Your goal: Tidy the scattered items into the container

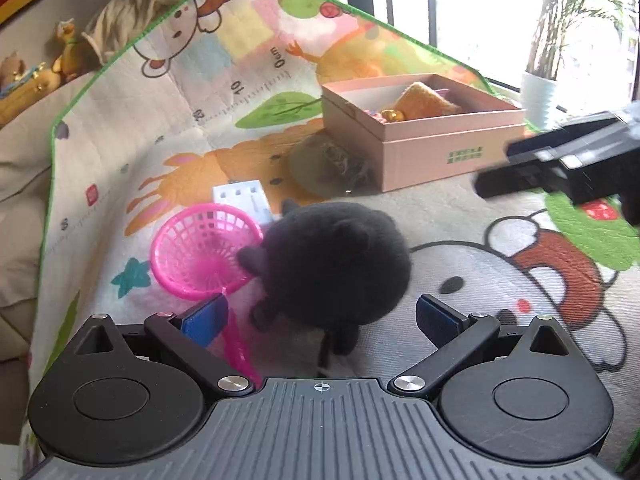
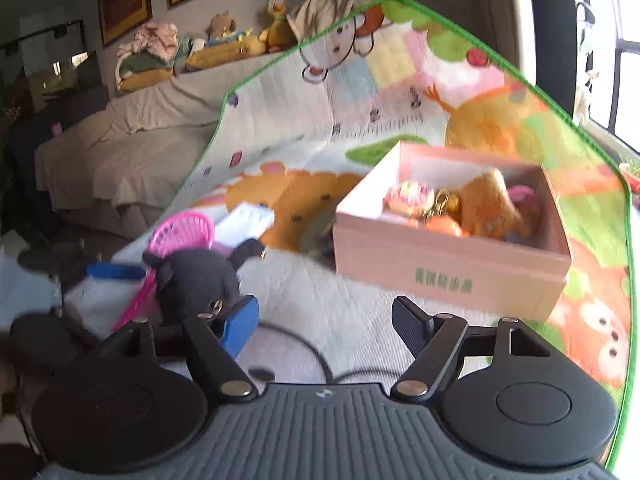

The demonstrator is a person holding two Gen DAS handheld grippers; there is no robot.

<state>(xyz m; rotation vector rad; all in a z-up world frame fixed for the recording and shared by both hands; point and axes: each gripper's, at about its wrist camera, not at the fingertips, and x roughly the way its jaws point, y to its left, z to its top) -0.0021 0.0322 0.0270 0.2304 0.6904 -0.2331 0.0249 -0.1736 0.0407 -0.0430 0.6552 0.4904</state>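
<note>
Sunlight floods through the window behind a potted plant (image 1: 540, 96), washing out the far edge of a cartoon play mat (image 1: 224, 92) with a green border, spread over what looks like a sofa or bed draped in a beige cover (image 2: 132, 152). Stuffed toys (image 2: 236, 40) line the ledge along the back wall under framed pictures. On the mat sits a pink cardboard box (image 1: 424, 148), lid off, already holding an orange plush (image 2: 492, 204), something round and gold, and a few pink and orange bits that are too blurred to name. Scattered items lie well apart from the box, nearer the mat's edge: a black plush toy (image 1: 336, 264) sits on the mat, touching a pink plastic basket with a handle (image 1: 200, 252), and a white flat package (image 1: 244, 200) lies just behind the basket. Some tangled fibrous thing (image 1: 344, 160) lies close against the box's near side. The left gripper (image 1: 320, 316) hangs right over the black plush, its jaws spread wide on either side of the toy and gripping nothing. The right gripper (image 2: 326, 320) hovers over bare mat between the plush and the box, jaws also held apart and empty; from the left camera it appears as a dark blurred shape at the right edge.
</note>
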